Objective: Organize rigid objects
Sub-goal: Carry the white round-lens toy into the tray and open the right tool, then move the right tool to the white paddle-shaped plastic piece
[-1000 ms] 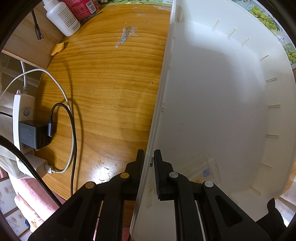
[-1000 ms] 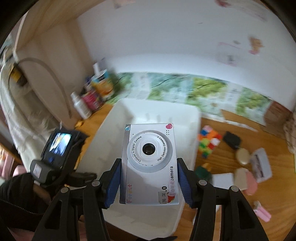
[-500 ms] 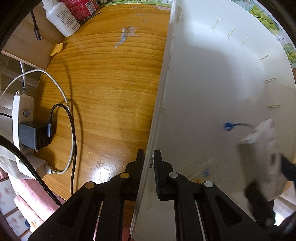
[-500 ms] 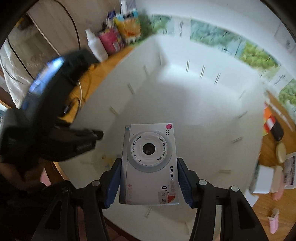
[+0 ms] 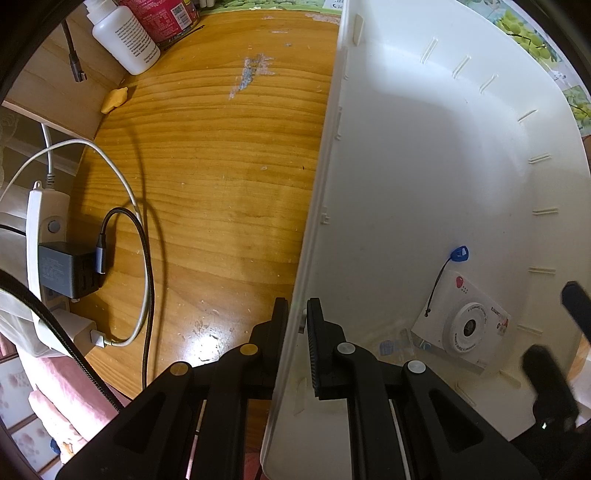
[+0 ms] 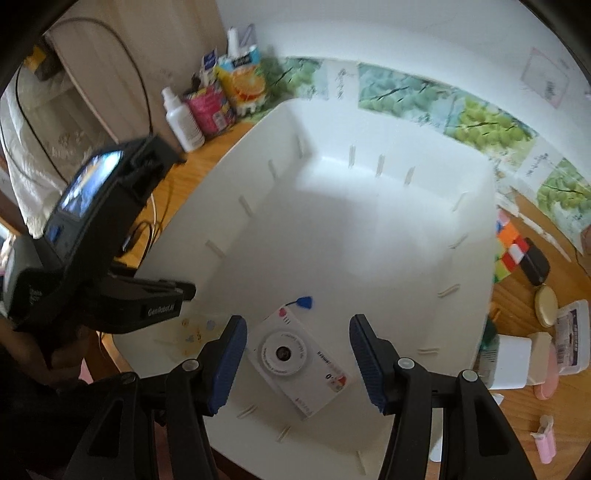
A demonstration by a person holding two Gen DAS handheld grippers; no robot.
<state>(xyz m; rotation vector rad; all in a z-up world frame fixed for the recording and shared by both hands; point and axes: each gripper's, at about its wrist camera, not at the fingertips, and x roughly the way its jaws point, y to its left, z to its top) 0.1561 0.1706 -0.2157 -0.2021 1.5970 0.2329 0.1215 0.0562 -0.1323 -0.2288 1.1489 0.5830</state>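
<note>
Toy camera (image 6: pixel 298 360) flat in white bin (image 6: pixel 369 229), right claw (image 6: pixel 295 365) wide open above, left claw (image 5: pixel 295 325) clamping bin wall

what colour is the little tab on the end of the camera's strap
Blue: the tab on the toy camera strap, lying in the white bin, shows best in the left wrist view.

Black tongs (image 6: pixel 295 360), blue ribbed pads (image 6: pixel 364 363)

Scuffed wooden table (image 5: pixel 221 177); white wall (image 6: pixel 406 33)
</note>
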